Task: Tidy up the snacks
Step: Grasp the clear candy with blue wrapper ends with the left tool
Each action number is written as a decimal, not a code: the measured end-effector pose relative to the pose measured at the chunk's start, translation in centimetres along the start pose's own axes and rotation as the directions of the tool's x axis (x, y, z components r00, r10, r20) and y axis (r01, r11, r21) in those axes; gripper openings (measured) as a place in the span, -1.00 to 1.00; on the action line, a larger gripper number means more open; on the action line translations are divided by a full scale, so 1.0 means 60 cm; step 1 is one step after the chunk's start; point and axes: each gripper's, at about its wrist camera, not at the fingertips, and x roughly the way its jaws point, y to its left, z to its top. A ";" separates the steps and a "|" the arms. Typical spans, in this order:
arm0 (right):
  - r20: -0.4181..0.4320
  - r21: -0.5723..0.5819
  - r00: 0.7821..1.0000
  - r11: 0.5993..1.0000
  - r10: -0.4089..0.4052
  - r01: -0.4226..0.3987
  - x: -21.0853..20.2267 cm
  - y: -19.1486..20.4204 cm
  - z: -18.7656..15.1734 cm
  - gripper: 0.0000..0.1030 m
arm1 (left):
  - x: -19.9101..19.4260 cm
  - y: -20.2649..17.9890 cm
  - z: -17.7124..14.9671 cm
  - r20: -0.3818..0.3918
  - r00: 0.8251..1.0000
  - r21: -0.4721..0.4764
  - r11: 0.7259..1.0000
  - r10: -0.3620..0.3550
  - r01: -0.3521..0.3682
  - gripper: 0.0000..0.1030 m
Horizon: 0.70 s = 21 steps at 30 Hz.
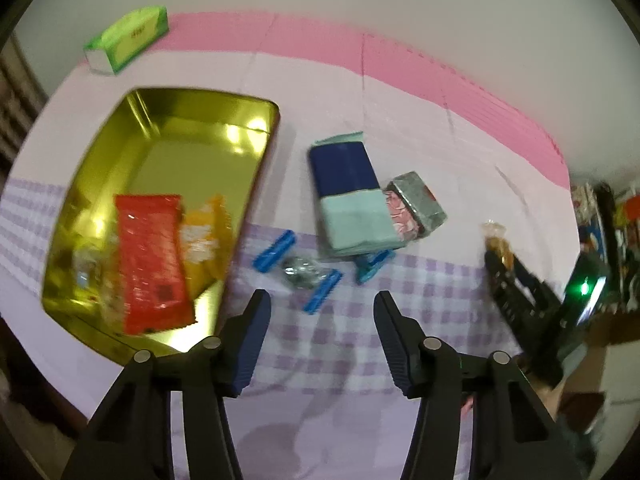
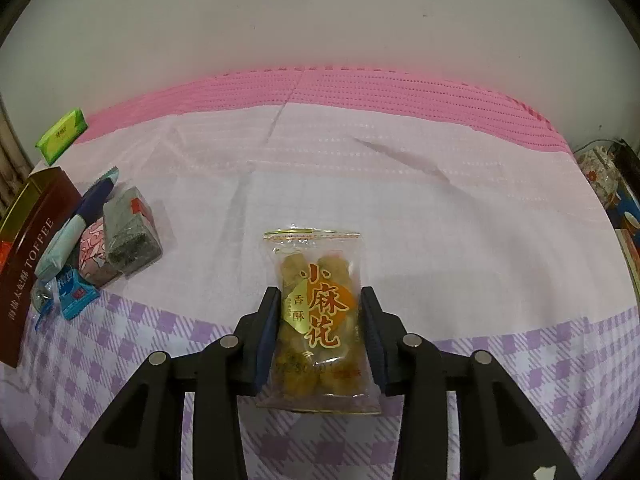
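My right gripper (image 2: pixel 319 294) is shut on a clear packet of fried dough twists (image 2: pixel 316 264) with red lettering, a pad on each long side. In the left wrist view that right gripper (image 1: pixel 500 264) shows at the right edge with the packet (image 1: pixel 495 240) in its tips. My left gripper (image 1: pixel 322 304) is open and holds nothing, above the checked cloth just right of a gold tin (image 1: pixel 160 140). The tin holds a red packet (image 1: pixel 150 256) and an orange packet (image 1: pixel 204 240). A blue-and-mint packet (image 1: pixel 348 196), a silver block (image 1: pixel 420 200) and small blue candies (image 1: pixel 274 256) lie beyond the left fingertips.
A green tissue box (image 1: pixel 128 38) stands at the far left by the wall. The tin's brown side reads TOFFEE (image 2: pixel 32 264), left of the snack pile (image 2: pixel 128 232). The pink and lilac cloth (image 2: pixel 400 184) covers the table. Clutter (image 1: pixel 600 240) stands past the right edge.
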 end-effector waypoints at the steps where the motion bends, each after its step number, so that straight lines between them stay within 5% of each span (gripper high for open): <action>1: 0.004 0.003 1.000 1.000 0.003 -0.003 0.000 -0.003 -0.001 -0.25 | 0.010 -0.001 0.005 -0.019 1.000 -0.028 1.000 0.001 -0.002 -0.08; 5: 0.017 0.000 1.000 1.000 0.011 -0.011 -0.004 -0.014 -0.006 -0.25 | 0.047 0.013 0.013 -0.090 0.996 -0.153 0.988 -0.027 0.013 -0.27; 11: 0.023 0.005 1.000 1.000 0.019 -0.020 -0.002 -0.018 -0.006 -0.24 | 0.077 0.033 0.017 -0.106 0.994 -0.278 0.960 -0.010 -0.020 -0.29; 21: 0.022 0.003 1.000 1.000 0.021 -0.021 -0.002 -0.014 -0.007 -0.23 | 0.120 0.035 0.035 -0.113 0.991 -0.334 0.937 0.067 -0.102 -0.29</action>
